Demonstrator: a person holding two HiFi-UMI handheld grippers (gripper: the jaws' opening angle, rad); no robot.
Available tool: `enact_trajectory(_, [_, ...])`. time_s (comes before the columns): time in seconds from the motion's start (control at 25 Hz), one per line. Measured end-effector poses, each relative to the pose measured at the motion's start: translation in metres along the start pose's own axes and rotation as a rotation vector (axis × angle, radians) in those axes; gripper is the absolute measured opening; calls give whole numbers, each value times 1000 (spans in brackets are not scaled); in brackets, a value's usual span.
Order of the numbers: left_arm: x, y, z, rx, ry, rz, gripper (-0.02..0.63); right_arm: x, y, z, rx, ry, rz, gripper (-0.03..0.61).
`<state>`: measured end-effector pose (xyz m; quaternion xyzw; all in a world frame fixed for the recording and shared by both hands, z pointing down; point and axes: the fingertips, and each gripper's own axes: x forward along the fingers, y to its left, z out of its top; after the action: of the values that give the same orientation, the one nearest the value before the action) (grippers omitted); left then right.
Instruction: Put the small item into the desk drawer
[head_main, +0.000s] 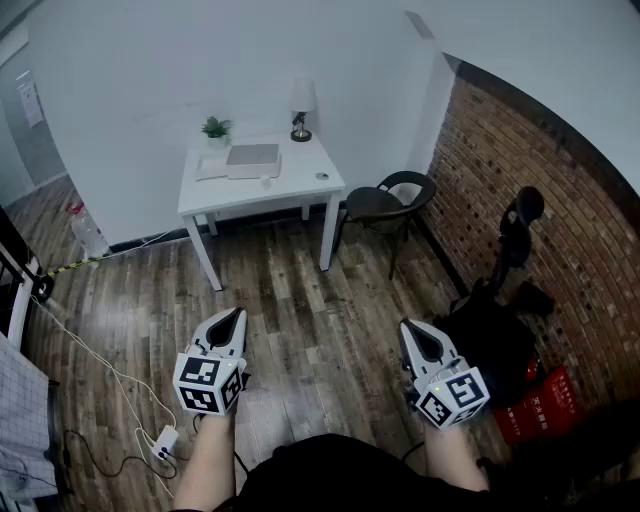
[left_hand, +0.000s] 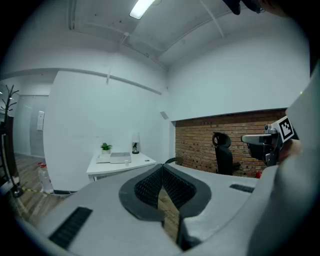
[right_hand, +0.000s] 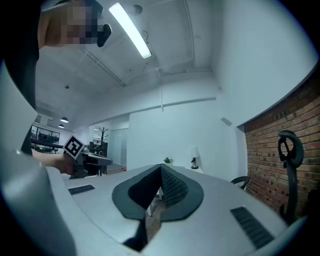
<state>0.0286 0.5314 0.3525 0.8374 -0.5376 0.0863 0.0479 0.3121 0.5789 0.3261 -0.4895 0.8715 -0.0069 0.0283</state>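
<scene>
Approach stage, nothing handled yet. You stand well apart from the white desk (head_main: 300, 168), so the step in hand, as I judge it, is closing that distance.

Claws: 2.
- left gripper (head_main: 235, 316): jaws pressed together, nothing between them.
- right gripper (head_main: 407, 330): tips meeting, likewise empty.

You hold both low over the wood floor (head_main: 300, 300), pointing toward the desk.

Handling advice:
- Part the jaws before you reach the desktop, not above the item.
- Give one claw the drawer and the other the item, so neither has to let go midway.
- Come in from the front, clear of the black armchair (head_main: 385, 200) at the desk's right side.
- The drawer cannot be made out from here, so look for it under the front edge once you are near.

Desktop count:
- pale small item (head_main: 265, 181): 1, near the front edge, probably the task piece.
- dark small item (head_main: 322, 176): 1, near the right edge, too small to identify.
- closed grey laptop (head_main: 253, 156): 1, middle.
- white pad (head_main: 212, 168): 1, just beside the laptop's left.
- potted plant (head_main: 215, 128): 1, back left.
- table lamp (head_main: 301, 108): 1, back.

Room count:
- office chair (head_main: 515, 235): 1, by the brick wall (head_main: 520, 160).
- plastic bottle (head_main: 88, 232): 1, on the floor left of the desk.
- power strip (head_main: 163, 440): 1, near your left side.
</scene>
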Motion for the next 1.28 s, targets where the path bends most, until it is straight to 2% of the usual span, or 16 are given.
enact_trajectory(0.2, [8, -37, -11, -46, 10, -51, 11, -9, -3, 4, -19, 39, 18, 3])
enact_trajectory(0.4, [21, -68, -5, -14, 6, -70, 11, -24, -19, 0, -7, 20, 21, 3])
enact_trajectory(0.68, [25, -84, 5, 7, -6, -47, 11, -28, -29, 8, -22, 3, 50, 3])
enact_trajectory(1.04, [26, -109, 1, 7, -5, -2, 11, -53, -45, -2, -61, 43, 104, 3])
enact_trajectory(1.28, [28, -129, -8, -8, 31, 7, 11, -63, -62, -7, -21, 38, 130, 3])
